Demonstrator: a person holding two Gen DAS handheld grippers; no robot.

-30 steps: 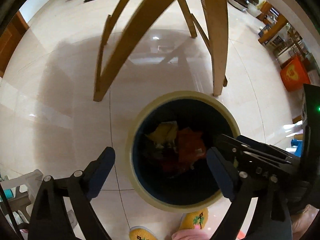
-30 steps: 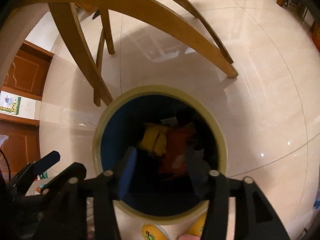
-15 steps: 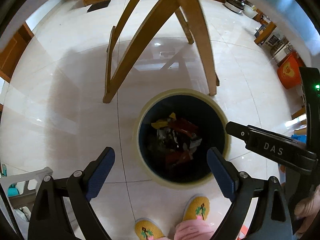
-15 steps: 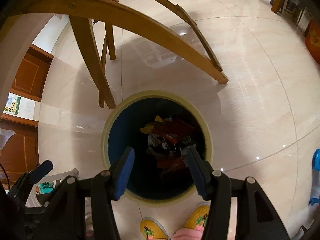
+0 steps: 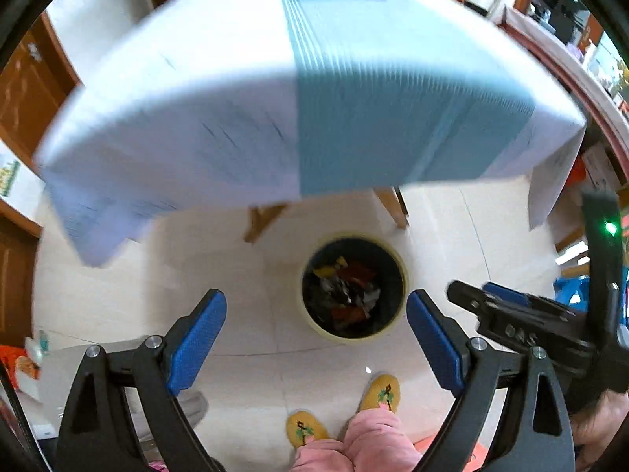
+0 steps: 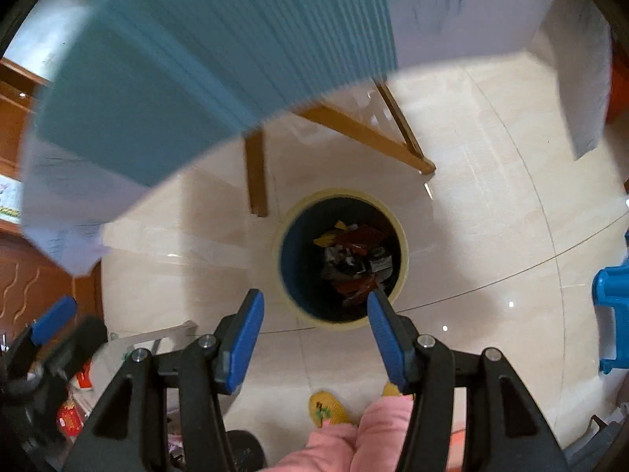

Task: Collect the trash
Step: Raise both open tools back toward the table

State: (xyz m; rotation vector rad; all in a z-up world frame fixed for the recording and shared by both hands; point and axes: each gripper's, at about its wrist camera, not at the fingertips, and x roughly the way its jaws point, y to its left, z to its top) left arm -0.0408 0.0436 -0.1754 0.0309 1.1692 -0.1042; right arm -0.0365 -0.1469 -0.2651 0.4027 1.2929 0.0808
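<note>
Two grippers hang above the glossy cream tile floor [image 5: 118, 299], both with jaws spread and nothing between them: the left gripper [image 5: 316, 338] and the right gripper [image 6: 314, 334]. Below them stands the round dark-blue bin with a cream rim [image 6: 405, 251], holding crumpled red, yellow and grey trash [image 6: 354, 259]. It sits beside the wooden legs [image 6: 255, 173] of the table draped in a white-and-teal cloth [image 5: 354, 90].
</note>
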